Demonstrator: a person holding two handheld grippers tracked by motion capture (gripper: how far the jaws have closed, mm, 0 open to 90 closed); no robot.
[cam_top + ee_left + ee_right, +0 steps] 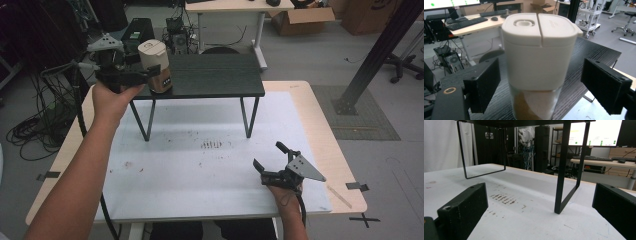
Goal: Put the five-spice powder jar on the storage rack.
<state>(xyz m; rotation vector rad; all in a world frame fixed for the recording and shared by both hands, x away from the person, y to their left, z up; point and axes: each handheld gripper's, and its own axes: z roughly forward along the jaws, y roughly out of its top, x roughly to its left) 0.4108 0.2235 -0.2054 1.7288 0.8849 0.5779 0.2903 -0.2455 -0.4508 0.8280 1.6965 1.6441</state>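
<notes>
- Straddling the white-lidded clear canister (537,62) at the black raised shelf's (215,80) left end, my left gripper (150,75) has jaws open, untouching.
- My right gripper (272,160) rests near-right on the white worktop (200,170), jaws wide, empty.

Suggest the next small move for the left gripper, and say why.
Probably close the left gripper on the canister. Its fingers already stand open on either side of the canister, which sits upright on the black shelf, with gaps on both sides.
</notes>
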